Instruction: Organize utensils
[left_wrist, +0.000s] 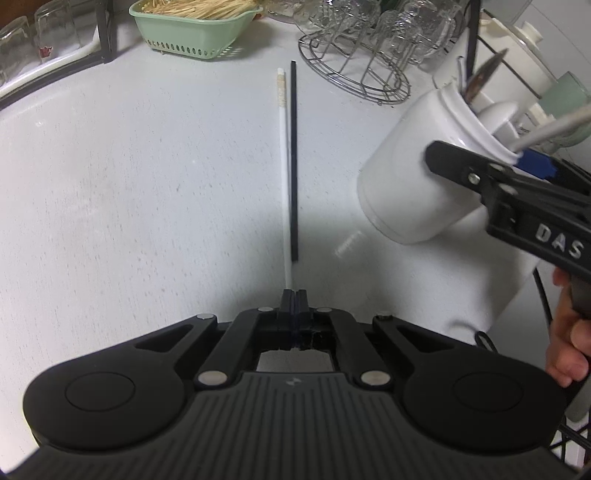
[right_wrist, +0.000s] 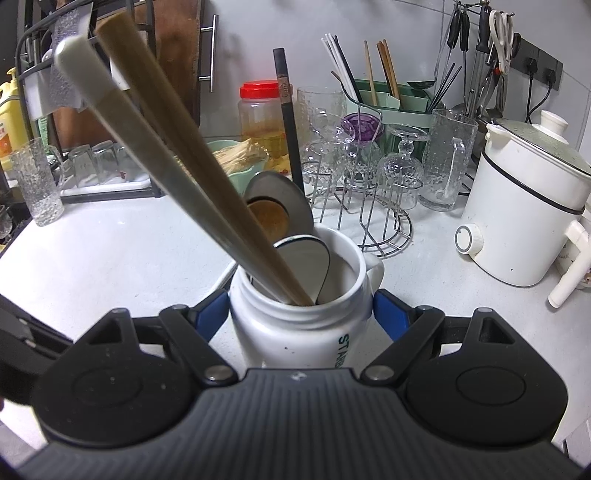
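Observation:
A white chopstick (left_wrist: 283, 166) and a black chopstick (left_wrist: 294, 158) lie side by side on the pale counter (left_wrist: 129, 184). My left gripper (left_wrist: 294, 298) is shut at their near ends. The white one's tip runs up against the left finger, and I cannot tell if it is pinched. The black one stops short of the tips. My right gripper (right_wrist: 301, 312) is shut on a white mug (right_wrist: 295, 336), blue pads on both sides. In the left wrist view the mug (left_wrist: 413, 184) hangs tilted above the counter. It holds two long beige utensil handles (right_wrist: 166, 158), spoons (right_wrist: 284, 206) and a black chopstick (right_wrist: 287, 122).
A green basket of bamboo sticks (left_wrist: 192, 33) and a wire rack of glasses (left_wrist: 354, 74) stand at the counter's back. A white electric pot (right_wrist: 524, 214) sits at the right, a green holder with chopsticks (right_wrist: 388, 99) behind the glasses. A person's hand (left_wrist: 569, 343) holds the right gripper.

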